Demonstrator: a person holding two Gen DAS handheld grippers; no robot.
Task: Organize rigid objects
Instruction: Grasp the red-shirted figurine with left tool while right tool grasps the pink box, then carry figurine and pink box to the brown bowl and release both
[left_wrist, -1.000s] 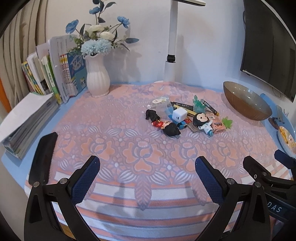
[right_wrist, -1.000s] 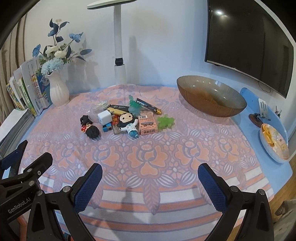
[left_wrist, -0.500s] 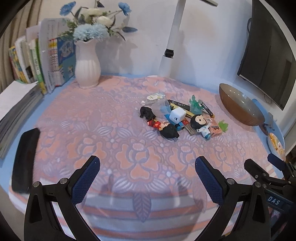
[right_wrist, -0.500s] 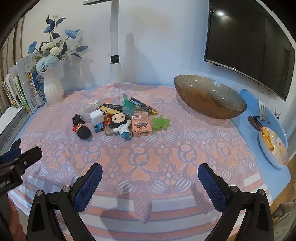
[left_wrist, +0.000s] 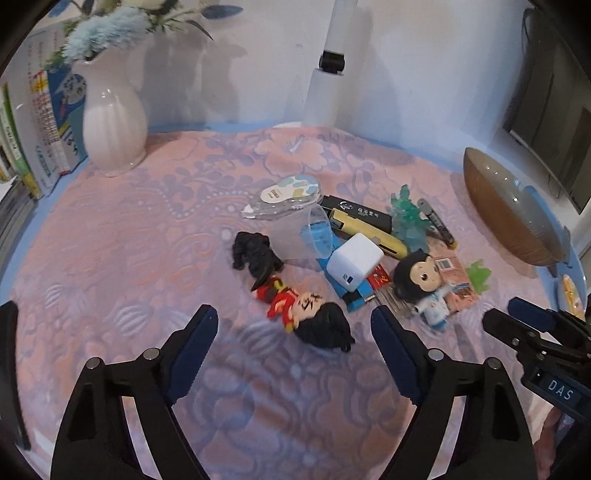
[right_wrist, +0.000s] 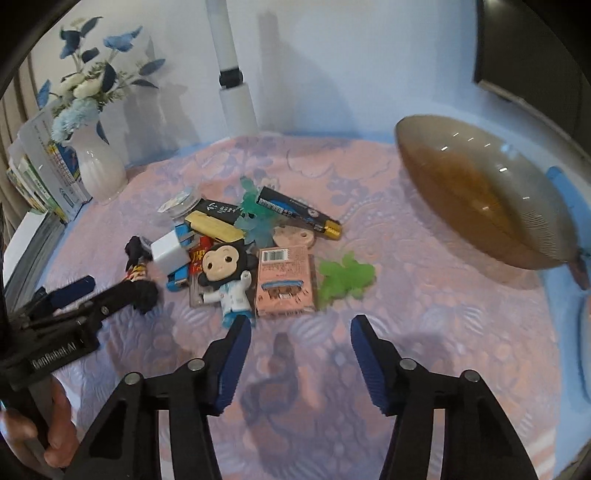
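Note:
A pile of small items lies mid-table: a red-robed, black-haired figurine (left_wrist: 306, 314), a black toy (left_wrist: 255, 253), a white cube charger (left_wrist: 354, 260), a big-headed doll in white (right_wrist: 227, 275), a pink box (right_wrist: 286, 280), a green leaf piece (right_wrist: 345, 277) and a black pen (right_wrist: 297, 212). My left gripper (left_wrist: 293, 325) hovers just short of the red figurine, its jaws closing with nothing pressed between them. My right gripper (right_wrist: 299, 332) sits just before the pink box and doll, jaws closing, no item between them.
A brown glass bowl (right_wrist: 484, 192) stands at the right. A white vase with blue flowers (left_wrist: 110, 122) and stacked books (left_wrist: 33, 122) are at the back left. A white lamp post (right_wrist: 232, 85) rises at the back. A plate (left_wrist: 570, 295) lies at the table's right edge.
Both grippers have moved forward and down toward the pile, which now looms larger. Both pairs of jaws have narrowed, the right more than the left.

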